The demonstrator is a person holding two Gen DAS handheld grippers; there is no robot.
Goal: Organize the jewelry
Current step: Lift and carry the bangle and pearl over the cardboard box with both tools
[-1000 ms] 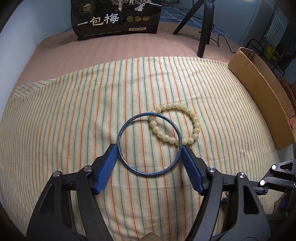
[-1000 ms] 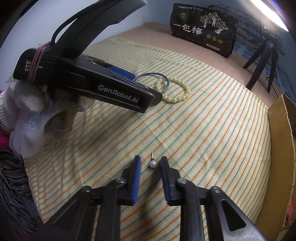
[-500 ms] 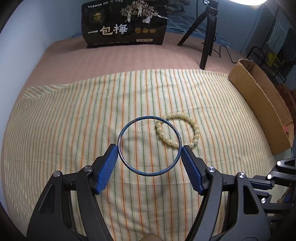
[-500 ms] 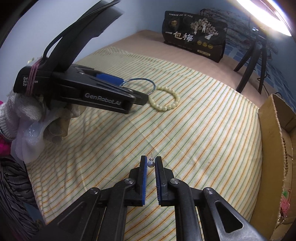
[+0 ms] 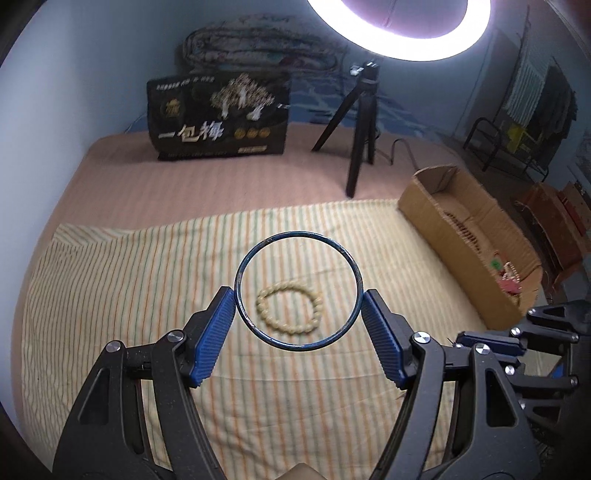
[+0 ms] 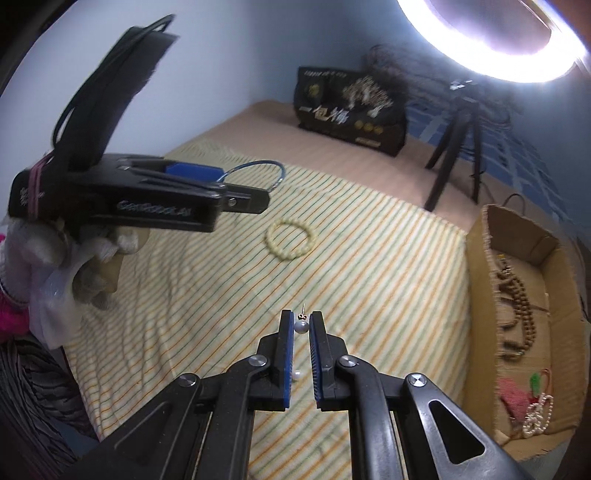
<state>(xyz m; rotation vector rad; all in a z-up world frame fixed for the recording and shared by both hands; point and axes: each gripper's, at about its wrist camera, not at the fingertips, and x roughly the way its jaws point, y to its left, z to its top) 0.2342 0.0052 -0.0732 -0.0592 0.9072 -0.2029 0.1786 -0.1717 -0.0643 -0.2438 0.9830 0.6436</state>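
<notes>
My left gripper (image 5: 298, 302) is shut on a thin blue bangle (image 5: 352, 263), holding it in the air above the striped cloth (image 5: 110, 295); the bangle also shows in the right wrist view (image 6: 275, 168). A cream bead bracelet (image 5: 260, 301) lies on the cloth below it and shows in the right wrist view (image 6: 273, 242). My right gripper (image 6: 301, 325) is shut on a pearl stud earring (image 6: 301, 326), lifted off the cloth. A second small pearl (image 6: 297, 374) lies on the cloth beneath it.
An open cardboard box (image 6: 476, 266) at the right holds bead necklaces (image 6: 524, 317) and other jewelry. A black printed bag (image 5: 218, 118) and a tripod (image 5: 360, 122) stand at the back, under a ring light (image 5: 402, 33).
Both grippers have risen off the cloth. The left lifted the blue bangle clear of the bead bracelet. The right closed on the pearl earring and raised it.
</notes>
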